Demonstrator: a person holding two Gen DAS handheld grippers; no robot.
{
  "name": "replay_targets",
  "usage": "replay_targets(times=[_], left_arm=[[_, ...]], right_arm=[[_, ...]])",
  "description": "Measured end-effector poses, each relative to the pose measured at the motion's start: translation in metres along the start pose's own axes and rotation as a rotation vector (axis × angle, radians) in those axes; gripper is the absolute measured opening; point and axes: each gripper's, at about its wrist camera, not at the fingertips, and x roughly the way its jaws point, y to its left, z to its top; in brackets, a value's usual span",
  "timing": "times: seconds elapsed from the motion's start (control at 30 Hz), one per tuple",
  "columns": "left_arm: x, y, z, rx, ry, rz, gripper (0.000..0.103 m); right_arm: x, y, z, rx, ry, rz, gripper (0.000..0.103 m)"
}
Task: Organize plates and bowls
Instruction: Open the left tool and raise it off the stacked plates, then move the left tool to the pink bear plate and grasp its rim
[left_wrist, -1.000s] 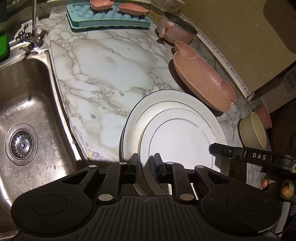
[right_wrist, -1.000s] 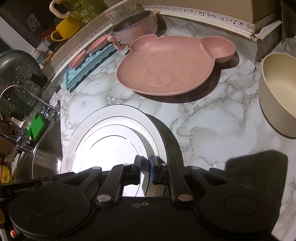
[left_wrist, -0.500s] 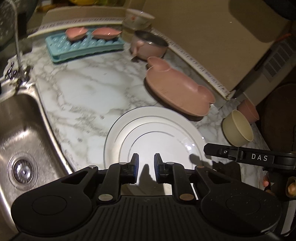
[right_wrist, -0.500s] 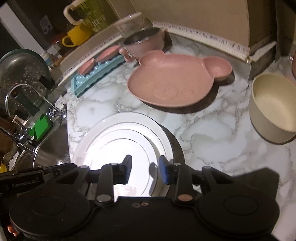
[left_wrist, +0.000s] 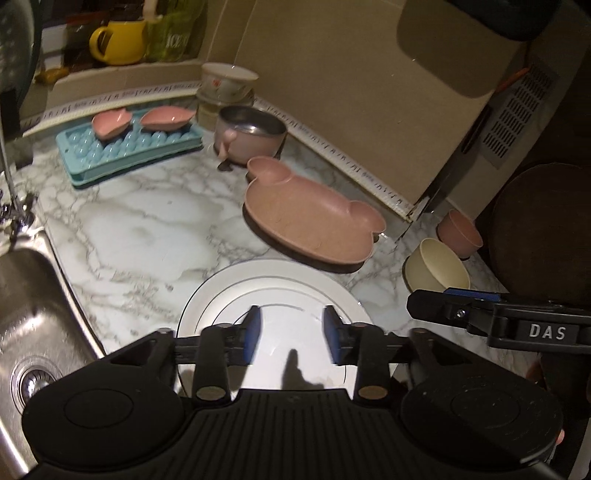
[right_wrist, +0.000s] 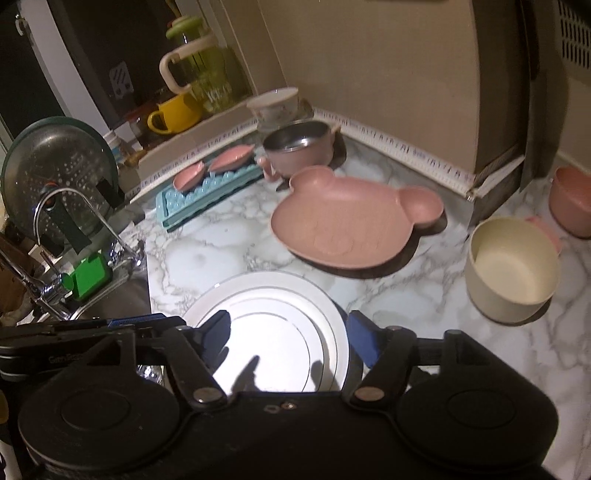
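Observation:
A stack of white plates (left_wrist: 280, 295) lies flat on the marble counter, also in the right wrist view (right_wrist: 273, 317). My left gripper (left_wrist: 291, 334) is open and empty above its near edge. My right gripper (right_wrist: 288, 338) is open wide and empty over the same stack. A pink bear-shaped plate (left_wrist: 314, 218) (right_wrist: 351, 218) lies behind the stack. A cream bowl (right_wrist: 511, 267) (left_wrist: 436, 267) and a pink bowl (right_wrist: 572, 199) (left_wrist: 460, 232) stand at the right. A pink-sided steel bowl (right_wrist: 299, 147) (left_wrist: 251, 134) stands at the back.
A steel sink (left_wrist: 33, 314) with a tap (right_wrist: 62, 221) is at the left. A blue ice tray (left_wrist: 125, 151) holds two small pink dishes (left_wrist: 110, 123). A floral bowl (right_wrist: 273, 105), yellow mug (right_wrist: 175, 112) and pitcher stand along the back wall.
Both grippers have opened, let go of the white plates and pulled back and up. The plate stack now lies flat on the counter.

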Motion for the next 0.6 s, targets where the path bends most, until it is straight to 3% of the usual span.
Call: replay_targets(times=[0.03,0.27,0.33,0.6], left_arm=[[-0.002,-0.001,0.000,0.005,-0.012,0.001,0.052],[-0.010,-0.010,0.003,0.068,-0.060,-0.004,0.053],[-0.011,-0.010,0.006,0.070,-0.076,0.005,0.065],[-0.006,-0.014,0.017,0.104,-0.146,0.025,0.080]], right_arm=[[-0.002,0.001,0.001,-0.001,-0.010,-0.006,0.080],[-0.016,0.007,0.000,-0.009,-0.064,-0.045,0.090],[-0.019,0.007,-0.001,-0.008,-0.079,-0.058,0.094],[-0.029,0.004,0.000,-0.015,-0.141,-0.135,0.103]])
